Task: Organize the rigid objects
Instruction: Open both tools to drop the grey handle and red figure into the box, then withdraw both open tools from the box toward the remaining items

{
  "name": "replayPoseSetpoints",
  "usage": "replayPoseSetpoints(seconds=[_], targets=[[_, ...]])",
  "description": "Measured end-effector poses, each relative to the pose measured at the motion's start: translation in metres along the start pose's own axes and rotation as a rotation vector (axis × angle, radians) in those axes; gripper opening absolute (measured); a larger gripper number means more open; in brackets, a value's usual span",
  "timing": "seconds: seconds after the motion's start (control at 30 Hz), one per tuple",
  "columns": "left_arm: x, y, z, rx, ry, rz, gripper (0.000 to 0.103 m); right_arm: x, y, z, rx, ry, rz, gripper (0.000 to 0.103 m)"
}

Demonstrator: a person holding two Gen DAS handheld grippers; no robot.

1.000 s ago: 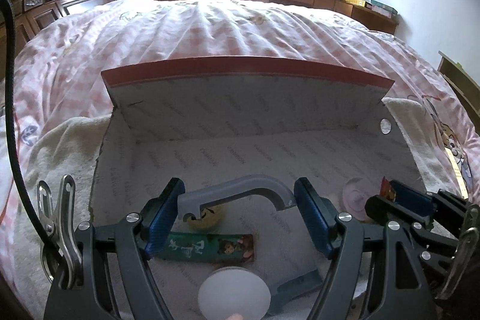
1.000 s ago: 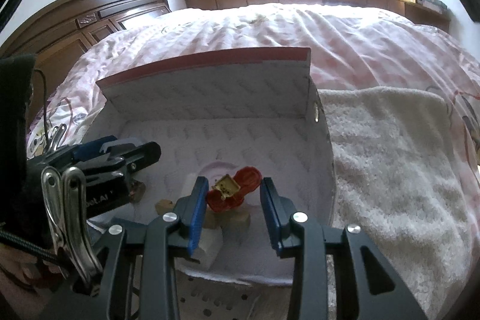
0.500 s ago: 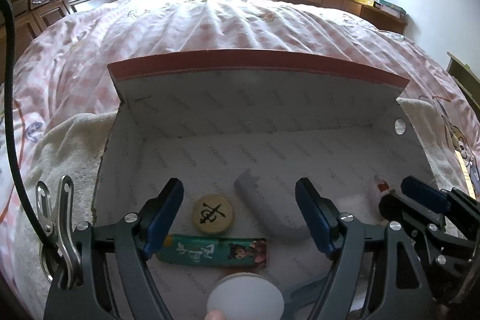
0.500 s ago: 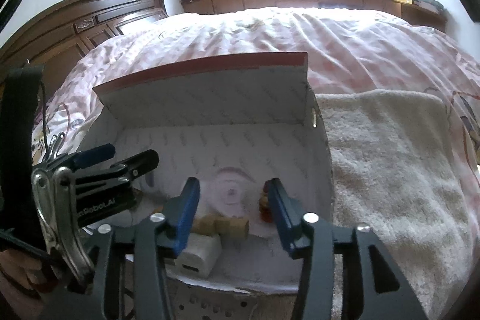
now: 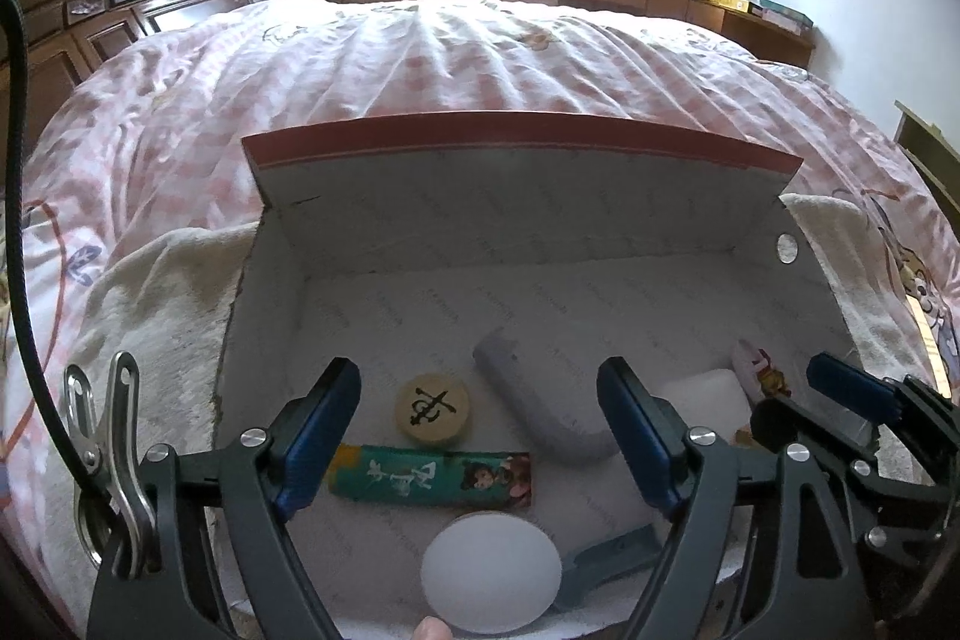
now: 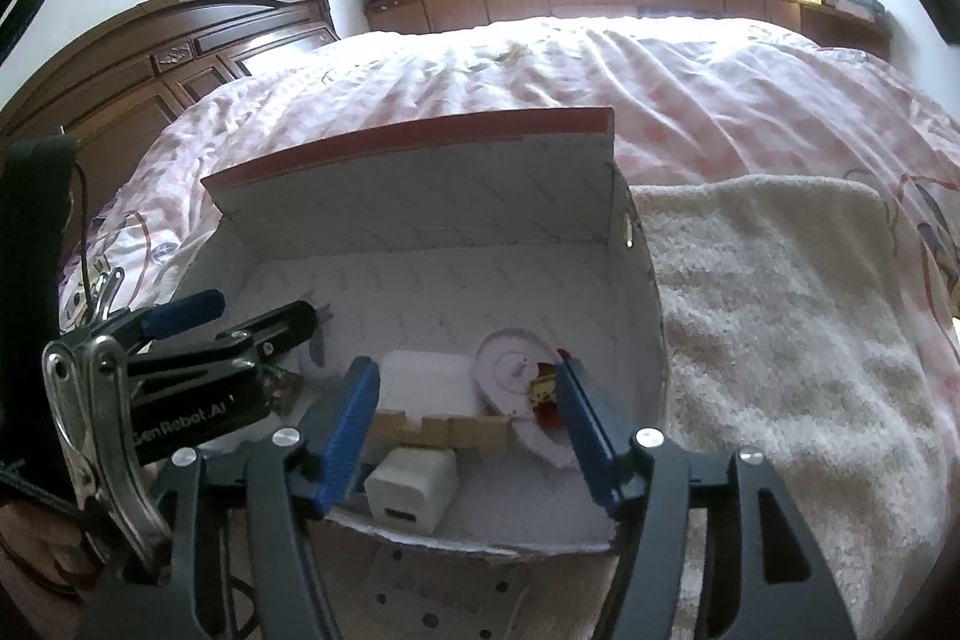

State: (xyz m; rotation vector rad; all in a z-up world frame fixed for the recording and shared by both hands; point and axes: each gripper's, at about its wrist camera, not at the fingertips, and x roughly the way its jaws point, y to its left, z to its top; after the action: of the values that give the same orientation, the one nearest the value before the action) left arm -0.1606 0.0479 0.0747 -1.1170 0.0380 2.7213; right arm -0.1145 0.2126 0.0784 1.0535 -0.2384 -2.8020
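Observation:
A white cardboard box (image 5: 522, 196) with a red-edged flap stands open on the bed; it also shows in the right wrist view (image 6: 420, 196). My left gripper (image 5: 480, 430) is open and empty over its near edge. Below it lie a grey curved pipe piece (image 5: 540, 412), a round wooden chess piece (image 5: 433, 407), a green printed bar (image 5: 432, 478) and a white disc (image 5: 491, 573). My right gripper (image 6: 468, 436) is open and empty. Between its fingers lie a white charger (image 6: 414, 484), wooden blocks (image 6: 456, 427), a white block (image 6: 429, 382), a pink disc (image 6: 516, 370) and a red toy (image 6: 543, 397).
The box rests on a cream towel (image 6: 780, 340) spread over a pink checked bedspread (image 5: 480, 64). A dark wooden headboard (image 6: 168, 58) stands at the left. A grey flat piece (image 5: 606, 565) lies near the box's front wall. Each gripper shows at the edge of the other's view.
The left gripper has let go of the grey pipe piece, which now lies on the box floor. The right gripper has let go of the red toy and opened wider. Both drew back.

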Motion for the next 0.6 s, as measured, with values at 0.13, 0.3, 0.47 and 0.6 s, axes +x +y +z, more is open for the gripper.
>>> replayPoseSetpoints(seconds=[0.13, 0.3, 0.47, 0.6], targets=[[-0.006, 0.002, -0.004, -0.009, 0.004, 0.001, 0.083, -0.004, 0.0, -0.004, 0.012, -0.001, 0.003, 0.066], [-0.017, 0.003, -0.011, -0.007, 0.008, 0.009, 0.083, -0.012, 0.001, -0.01, 0.026, 0.001, 0.006, 0.066], [-0.027, 0.005, -0.019, -0.015, 0.017, -0.002, 0.083, -0.022, 0.004, -0.018, 0.03, 0.002, 0.015, 0.066], [-0.039, 0.007, -0.026, -0.026, 0.012, -0.011, 0.083, -0.029, 0.004, -0.024, 0.033, 0.0, 0.019, 0.066]])
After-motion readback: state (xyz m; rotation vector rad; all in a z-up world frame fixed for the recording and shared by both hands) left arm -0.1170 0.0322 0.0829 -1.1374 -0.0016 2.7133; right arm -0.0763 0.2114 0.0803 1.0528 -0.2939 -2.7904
